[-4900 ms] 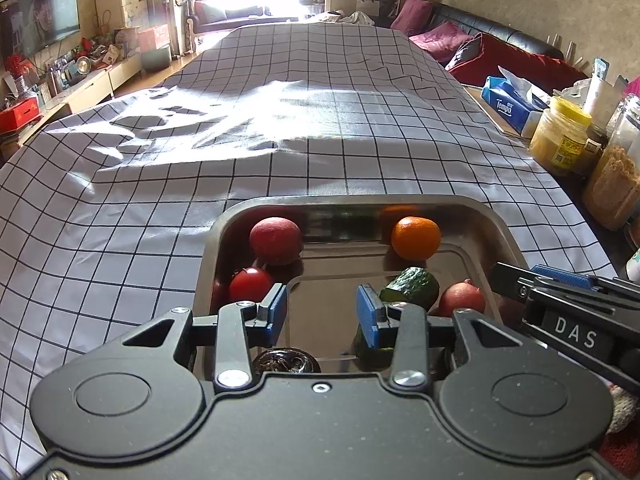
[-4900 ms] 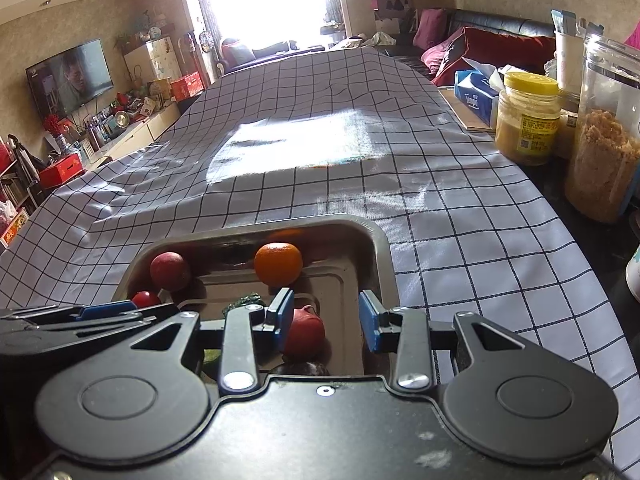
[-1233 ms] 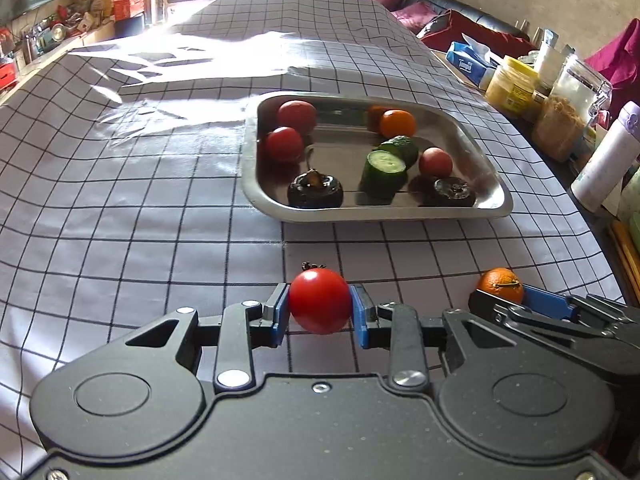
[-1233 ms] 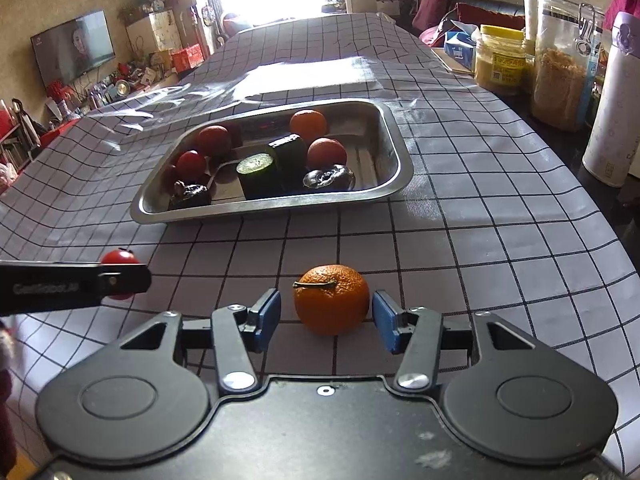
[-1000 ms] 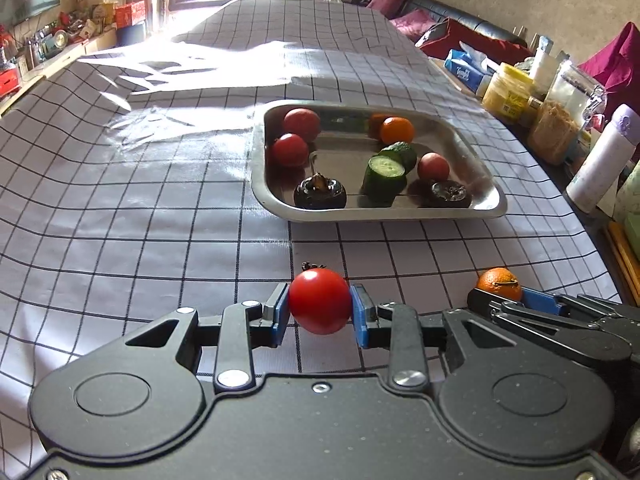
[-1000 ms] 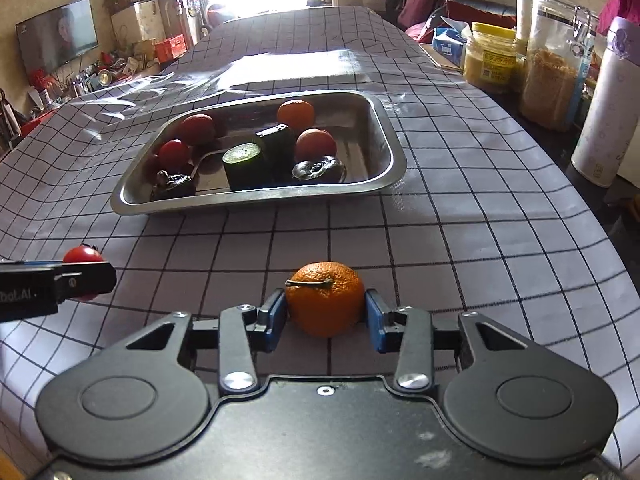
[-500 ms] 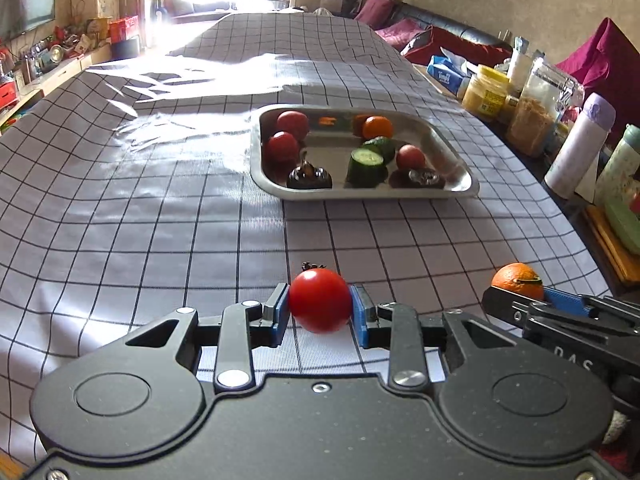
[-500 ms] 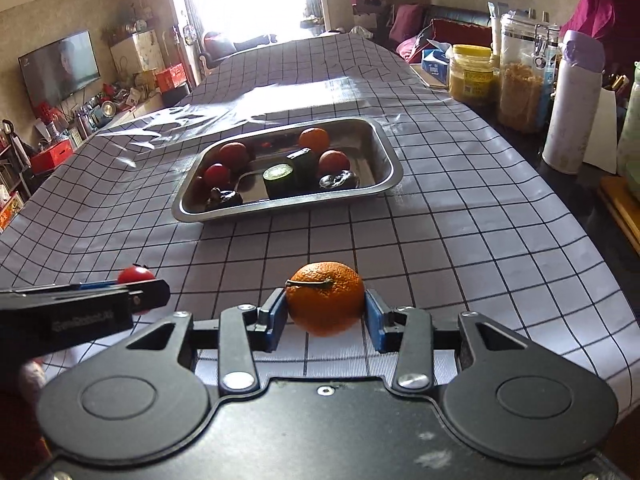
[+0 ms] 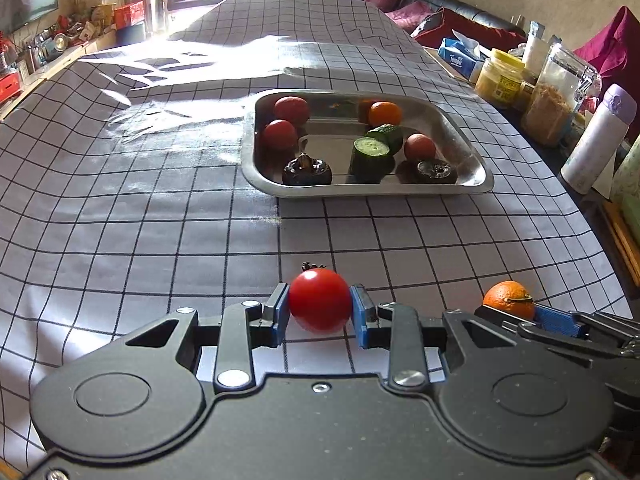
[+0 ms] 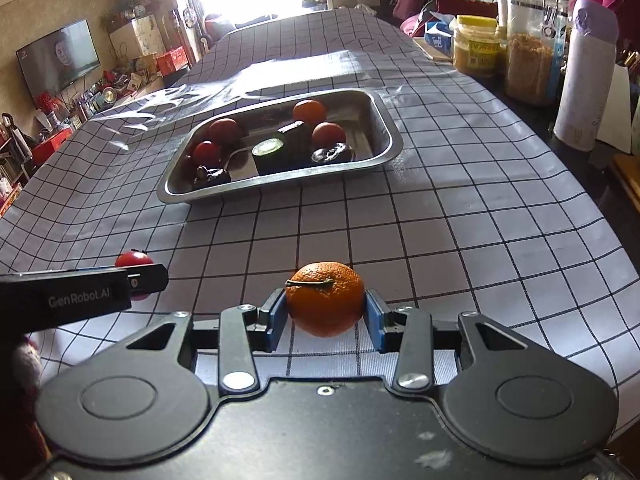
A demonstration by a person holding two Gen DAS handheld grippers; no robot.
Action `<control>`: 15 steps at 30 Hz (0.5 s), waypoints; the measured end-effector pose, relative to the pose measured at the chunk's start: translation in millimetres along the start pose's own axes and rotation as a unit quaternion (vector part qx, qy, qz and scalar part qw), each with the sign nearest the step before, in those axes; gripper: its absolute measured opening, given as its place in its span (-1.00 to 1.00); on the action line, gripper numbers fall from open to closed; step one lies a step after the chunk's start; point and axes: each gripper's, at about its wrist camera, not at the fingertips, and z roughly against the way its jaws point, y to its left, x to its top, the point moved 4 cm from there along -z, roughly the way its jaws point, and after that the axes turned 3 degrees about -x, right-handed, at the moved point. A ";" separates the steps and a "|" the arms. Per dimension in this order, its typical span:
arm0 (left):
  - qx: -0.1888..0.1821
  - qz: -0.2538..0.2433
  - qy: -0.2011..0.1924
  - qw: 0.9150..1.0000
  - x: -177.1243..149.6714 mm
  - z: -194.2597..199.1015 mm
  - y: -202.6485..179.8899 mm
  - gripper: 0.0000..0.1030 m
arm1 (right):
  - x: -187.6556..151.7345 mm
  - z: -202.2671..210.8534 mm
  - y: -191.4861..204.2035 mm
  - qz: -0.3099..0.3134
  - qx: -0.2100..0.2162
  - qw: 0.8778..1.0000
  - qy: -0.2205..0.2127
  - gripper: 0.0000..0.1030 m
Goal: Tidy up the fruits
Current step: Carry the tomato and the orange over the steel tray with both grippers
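Fruit is held in both claws. Your left claw [image 9: 320,312] is pinching a red tomato [image 9: 320,300] between its blue pads; your right claw [image 10: 326,314] is pinching an orange [image 10: 325,298] in the same manner, stem side up. Both pieces are clear of the counter [image 9: 160,200] and well apart from the metal tray [image 9: 460,190].

The tray lies ahead of both claws, across several squares of the checked cloth. Its long axis runs crosswise to your line of approach, so the near long rim faces you. From the left claw the tray sits ahead and slightly to the right; from the right claw, ahead and to the left. Neither hand is clearly nearer.

The tray holds other red fruit, another orange, cucumber pieces [image 9: 370,156] and dark items. The sorting destination cannot be told from these views.
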 end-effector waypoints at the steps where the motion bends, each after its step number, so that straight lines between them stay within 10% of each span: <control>1: 0.001 -0.001 0.003 1.000 1.7 -2.4 -2.0 -0.22 | 0.7 -2.4 -1.7 -0.001 0.002 1.000 0.003 -0.17; 15: 0.011 -0.003 0.063 0.998 57.6 -51.3 -32.7 -0.22 | 40.3 -41.7 -31.1 0.043 0.083 0.993 0.066 -0.17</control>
